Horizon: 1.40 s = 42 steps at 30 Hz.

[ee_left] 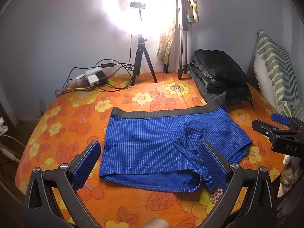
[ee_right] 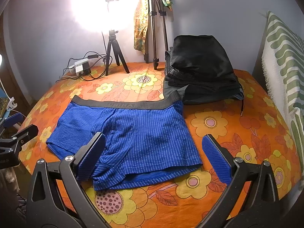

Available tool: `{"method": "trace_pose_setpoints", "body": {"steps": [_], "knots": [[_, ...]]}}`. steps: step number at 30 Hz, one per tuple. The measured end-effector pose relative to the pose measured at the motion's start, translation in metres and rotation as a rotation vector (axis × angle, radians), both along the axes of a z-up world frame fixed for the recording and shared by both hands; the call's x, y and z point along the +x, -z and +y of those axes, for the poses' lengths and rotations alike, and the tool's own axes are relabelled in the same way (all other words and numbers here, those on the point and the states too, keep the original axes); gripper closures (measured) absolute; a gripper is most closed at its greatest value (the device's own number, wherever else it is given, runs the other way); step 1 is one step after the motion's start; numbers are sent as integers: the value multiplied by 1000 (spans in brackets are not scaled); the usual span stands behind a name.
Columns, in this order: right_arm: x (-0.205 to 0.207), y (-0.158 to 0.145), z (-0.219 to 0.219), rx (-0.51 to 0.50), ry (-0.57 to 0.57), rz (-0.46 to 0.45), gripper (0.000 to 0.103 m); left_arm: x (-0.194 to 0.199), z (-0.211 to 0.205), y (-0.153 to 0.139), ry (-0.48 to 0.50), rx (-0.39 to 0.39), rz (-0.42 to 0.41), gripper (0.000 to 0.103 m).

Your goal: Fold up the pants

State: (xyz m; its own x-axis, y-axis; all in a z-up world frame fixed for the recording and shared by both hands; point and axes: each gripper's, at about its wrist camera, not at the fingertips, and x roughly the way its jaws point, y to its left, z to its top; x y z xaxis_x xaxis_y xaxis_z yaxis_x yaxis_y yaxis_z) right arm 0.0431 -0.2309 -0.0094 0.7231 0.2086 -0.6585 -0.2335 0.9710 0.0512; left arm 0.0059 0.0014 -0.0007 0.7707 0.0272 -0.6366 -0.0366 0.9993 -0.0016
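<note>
The blue striped shorts [ee_left: 163,144] lie flat on the table [ee_left: 133,205], waistband at 12 o'clock, hems toward the grippers, long axis running 9 to 3. The left gripper [ee_left: 150,163] hangs wide open and empty over the left leg; the right gripper [ee_right: 153,157], equally open and empty, frames the right leg. Each looks equally near its own hem.

A stack of dark folded clothes [ee_right: 201,70], tripods [ee_left: 141,60], what looks like a power strip [ee_left: 91,77] on floral cloth [ee_right: 228,133].
</note>
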Motion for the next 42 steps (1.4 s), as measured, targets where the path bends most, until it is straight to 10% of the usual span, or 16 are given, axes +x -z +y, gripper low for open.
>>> {"method": "trace_pose_setpoints", "body": {"steps": [42], "knots": [[6,-4,-37,64,12,40,12,6,-54,10,141,-12,17,14]]}}
